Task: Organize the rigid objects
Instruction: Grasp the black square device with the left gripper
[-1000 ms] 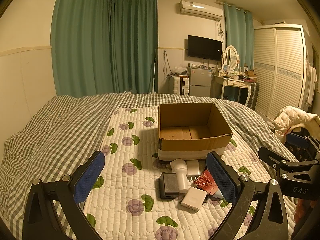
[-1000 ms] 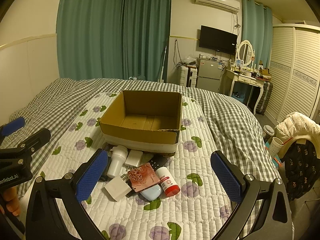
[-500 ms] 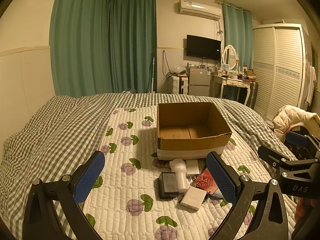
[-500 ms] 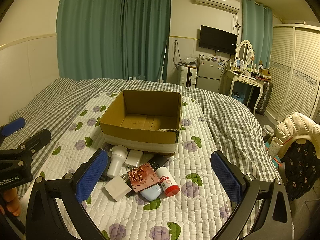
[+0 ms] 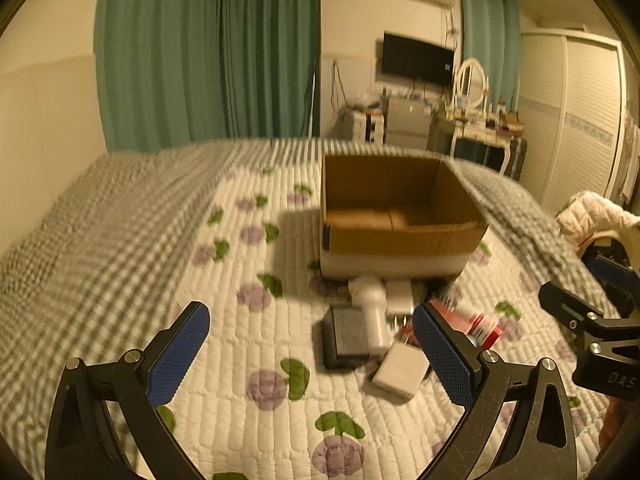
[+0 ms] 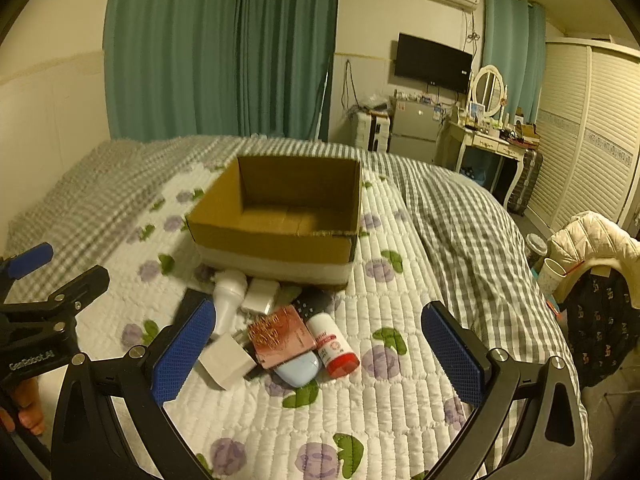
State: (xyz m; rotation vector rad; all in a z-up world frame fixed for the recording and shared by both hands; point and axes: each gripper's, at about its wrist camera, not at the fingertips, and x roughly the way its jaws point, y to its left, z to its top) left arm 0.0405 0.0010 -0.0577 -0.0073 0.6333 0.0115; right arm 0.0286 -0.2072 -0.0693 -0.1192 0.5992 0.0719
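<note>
An open, empty cardboard box (image 5: 396, 216) (image 6: 280, 220) stands on the quilted bed. A pile of small objects lies just in front of it: a white bottle (image 6: 226, 298), a white charger (image 6: 260, 295), a white cube (image 6: 225, 360), a pink box of clips (image 6: 282, 336), a red-capped bottle (image 6: 334, 344), a light blue case (image 6: 299, 368) and a dark square box (image 5: 346, 338). My left gripper (image 5: 312, 356) is open and empty, above the bed short of the pile. My right gripper (image 6: 318, 354) is open and empty, over the pile's near edge.
The floral quilt (image 6: 380, 400) covers the bed's middle, with a checked blanket (image 6: 460, 220) on both sides. A chair with a white jacket (image 6: 592, 240) and a cup (image 6: 554, 274) stands at the bed's right. Curtains, dresser and wardrobe line the far walls.
Both grippers have moved forward and lower towards the pile and box. The left view is now motion-blurred. Nothing was grasped or shifted.
</note>
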